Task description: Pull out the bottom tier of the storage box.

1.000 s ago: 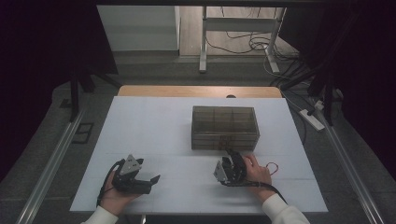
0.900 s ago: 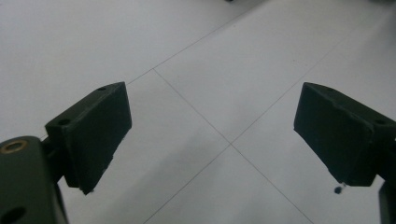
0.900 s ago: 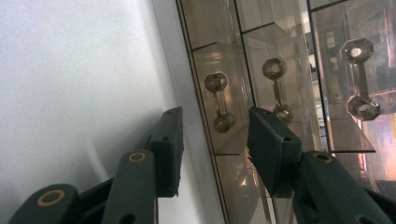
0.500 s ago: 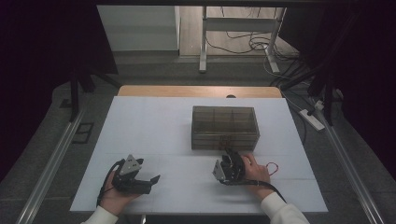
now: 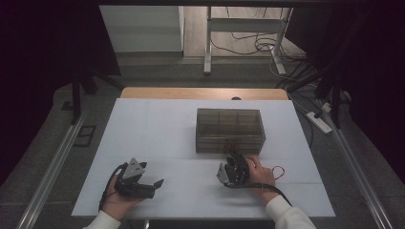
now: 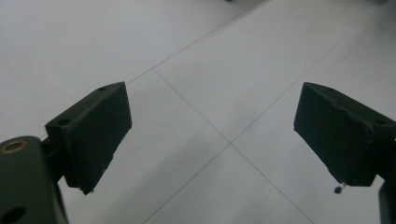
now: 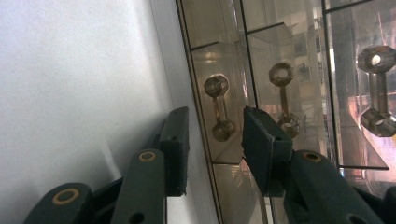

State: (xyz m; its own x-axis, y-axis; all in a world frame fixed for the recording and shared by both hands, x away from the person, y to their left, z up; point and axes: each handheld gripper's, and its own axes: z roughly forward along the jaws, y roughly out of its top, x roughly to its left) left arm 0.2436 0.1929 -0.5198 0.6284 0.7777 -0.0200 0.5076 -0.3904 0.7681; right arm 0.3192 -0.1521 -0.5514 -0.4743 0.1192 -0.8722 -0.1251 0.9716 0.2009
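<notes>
White sheeting covers the table (image 5: 157, 138), and a clear drawer box (image 5: 230, 130) stands on it toward the far right of centre. Its front faces the person, so the small dumbbell-shaped handles can be reached from the near edge. The right gripper (image 5: 235, 160) is tipped on its side and pushed up close to that front. In the right gripper view its jaws stand partly apart, one on each side of a drawer handle (image 7: 218, 108) but not yet touching it. That turn of the wrist likely lines the jaws up across the bar of the handle, ready to close and pull. The left gripper (image 5: 155, 183) rests low on the bare sheet, well apart from the box, jaws spread wide and holding nothing, seemingly parked until needed. A thin red loop (image 5: 277, 172) lies beside the right hand (image 5: 259, 174).
</notes>
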